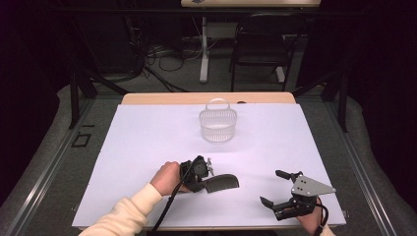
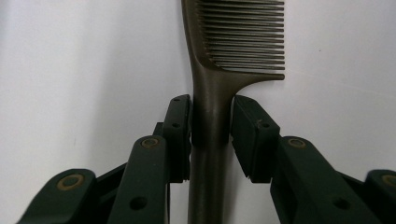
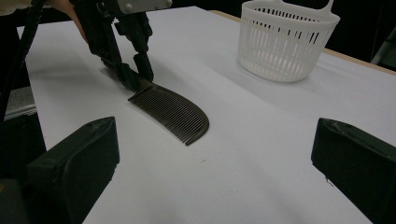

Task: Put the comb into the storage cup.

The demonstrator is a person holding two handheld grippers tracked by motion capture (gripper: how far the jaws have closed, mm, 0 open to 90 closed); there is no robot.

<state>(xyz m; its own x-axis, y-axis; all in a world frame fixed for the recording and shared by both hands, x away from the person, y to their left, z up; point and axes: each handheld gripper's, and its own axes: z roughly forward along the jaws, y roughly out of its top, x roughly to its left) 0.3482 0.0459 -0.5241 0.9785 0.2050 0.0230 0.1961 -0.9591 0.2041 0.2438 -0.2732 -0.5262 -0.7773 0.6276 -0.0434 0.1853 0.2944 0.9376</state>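
Pinching the comb [image 2: 219, 70] by its handle, the left gripper [image 2: 211, 133] keeps the teeth free, while the right gripper [image 1: 276, 188] waits near right, jaws wide, likely for the far basket [image 1: 218, 124].

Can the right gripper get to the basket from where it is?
Probably yes. The right gripper is open and holds nothing, and bare white table lies between it and the basket. The comb and left gripper sit off to the side.
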